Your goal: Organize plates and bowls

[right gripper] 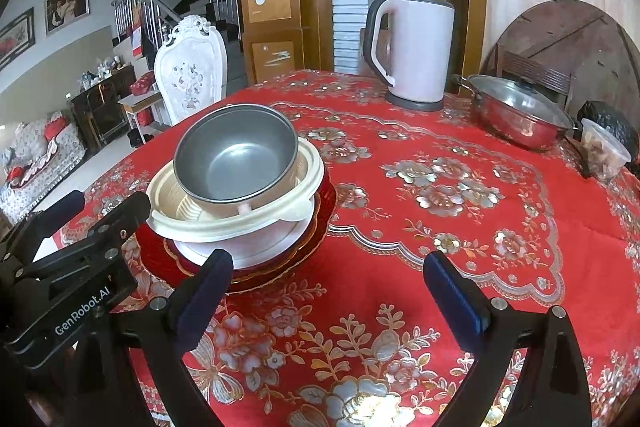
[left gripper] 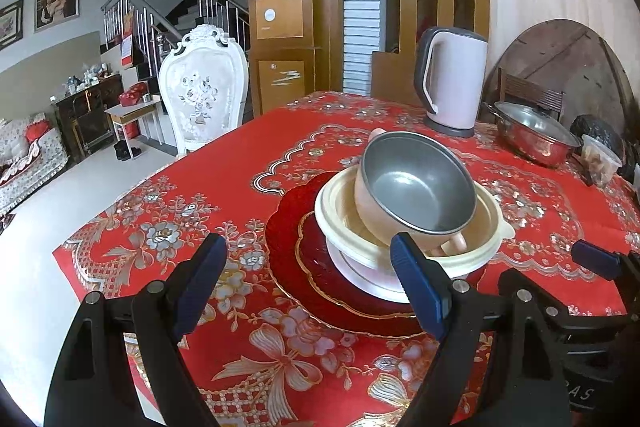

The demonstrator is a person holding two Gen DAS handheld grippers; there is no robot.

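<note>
**Both claws apart beside the stacked dishes**

The left claw [left gripper: 308, 283] stands with its fingers spread wide and grips nothing; the stack sits just ahead of it, nearest its right finger. The right claw [right gripper: 328, 291] is likewise spread and empty, with the stack ahead and to its left. In that stack a metal-lined bowl [left gripper: 416, 183] rests tilted inside a cream bowl [left gripper: 408, 247], which sits on a white dish [right gripper: 260, 247] over red plates [left gripper: 296, 267]. All stand on the bench [right gripper: 400, 227] with its red flowered cloth. Farther beyond the claws are a kettle [right gripper: 416, 55] and a lidded steel pot [right gripper: 516, 115].
</note>
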